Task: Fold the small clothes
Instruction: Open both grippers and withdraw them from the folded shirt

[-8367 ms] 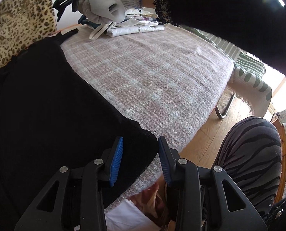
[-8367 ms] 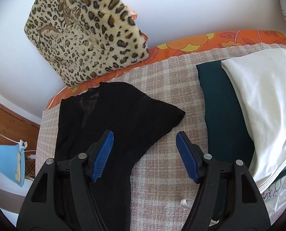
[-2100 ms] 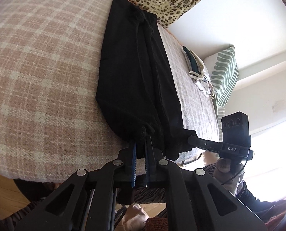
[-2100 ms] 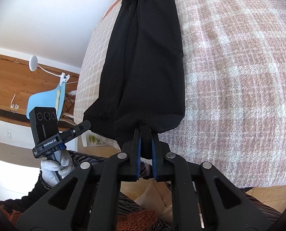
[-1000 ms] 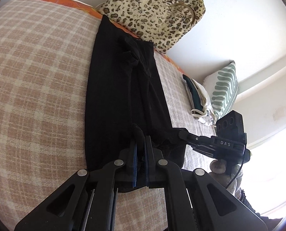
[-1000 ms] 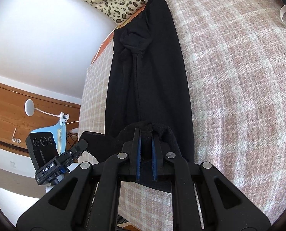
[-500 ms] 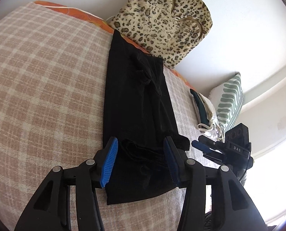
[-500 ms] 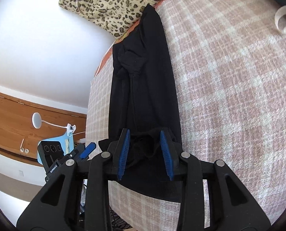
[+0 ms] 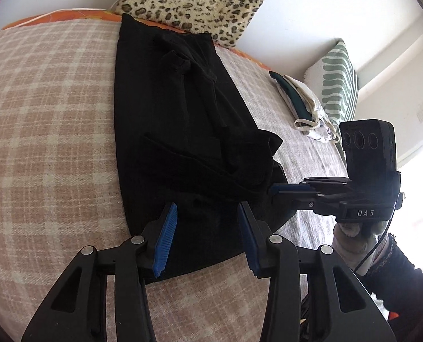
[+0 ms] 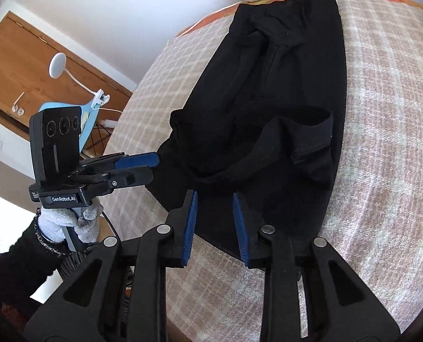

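Observation:
A black garment (image 9: pixel 168 108), folded into a long strip, lies on the plaid blanket (image 9: pixel 46 131). Its near end is turned up over itself in a loose, rumpled fold (image 10: pixel 268 154). My left gripper (image 9: pixel 207 208) hovers over the near edge of the cloth. Its jaws are closing, and the cloth lies under the gap without the pads pressing on it. My right gripper (image 10: pixel 214 196) stands likewise over the other near corner, jaws closing and holding nothing. Each gripper shows side-on in the other's view, the right gripper (image 9: pixel 279 189) and the left gripper (image 10: pixel 151 161), at the garment's edges.
A leopard-print bag (image 9: pixel 200 0) leans on the wall behind the garment. A stack of folded clothes (image 9: pixel 299 105) and a green striped cushion (image 9: pixel 339 85) lie to the right. A blue chair (image 10: pixel 89 119) and a wooden door (image 10: pixel 20 65) stand beyond the bed's left edge.
Both grippers were shut on the garment's hem a second ago. They have let it go, drawn back and rolled, and the hem now rests folded over the garment's middle.

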The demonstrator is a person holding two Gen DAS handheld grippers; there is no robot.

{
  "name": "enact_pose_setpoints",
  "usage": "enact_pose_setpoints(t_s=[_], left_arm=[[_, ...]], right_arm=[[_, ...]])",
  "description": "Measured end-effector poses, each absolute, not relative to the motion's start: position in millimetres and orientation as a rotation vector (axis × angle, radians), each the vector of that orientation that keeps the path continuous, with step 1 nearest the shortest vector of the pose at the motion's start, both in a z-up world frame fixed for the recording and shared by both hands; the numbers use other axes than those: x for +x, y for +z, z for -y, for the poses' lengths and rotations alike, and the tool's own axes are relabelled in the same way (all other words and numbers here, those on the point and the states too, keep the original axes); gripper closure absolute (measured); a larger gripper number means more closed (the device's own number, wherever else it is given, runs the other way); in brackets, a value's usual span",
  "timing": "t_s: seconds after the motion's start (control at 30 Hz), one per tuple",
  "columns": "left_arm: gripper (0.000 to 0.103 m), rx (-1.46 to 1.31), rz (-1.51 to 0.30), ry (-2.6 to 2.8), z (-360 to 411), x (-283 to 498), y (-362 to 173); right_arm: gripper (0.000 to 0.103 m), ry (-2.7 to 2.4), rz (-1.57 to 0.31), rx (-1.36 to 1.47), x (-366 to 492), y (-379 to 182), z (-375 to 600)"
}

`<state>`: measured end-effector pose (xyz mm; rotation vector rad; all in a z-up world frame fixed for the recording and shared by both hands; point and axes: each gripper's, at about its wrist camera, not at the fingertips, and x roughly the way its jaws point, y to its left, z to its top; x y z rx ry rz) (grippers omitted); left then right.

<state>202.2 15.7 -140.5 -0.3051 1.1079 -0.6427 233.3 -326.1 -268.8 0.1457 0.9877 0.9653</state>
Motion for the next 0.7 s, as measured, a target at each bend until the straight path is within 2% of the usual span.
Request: enact_pose_setpoints(t_s=[0.3, 0.43, 0.53, 0.7], left_arm=[[0.062, -0.288, -1.003, -0.486, -39, 229, -136], [0.058, -0.285, -1.002, -0.534, -48, 230, -137], [0.049, -0.223, -1.005, -0.597, -40, 230, -137], [0.049, -0.094, -0.983, -0.601, -25, 232, -139]], right_arm=[[0.075, 0.756, -0.871, 0.345, 286, -264, 370], [0.075, 0.742, -0.837, 0.293, 282, -259, 385], [0.075, 0.751, -0.849, 0.280, 282, -262, 387], [0.075, 0.744, -0.873, 0.256, 287, -269, 373]])
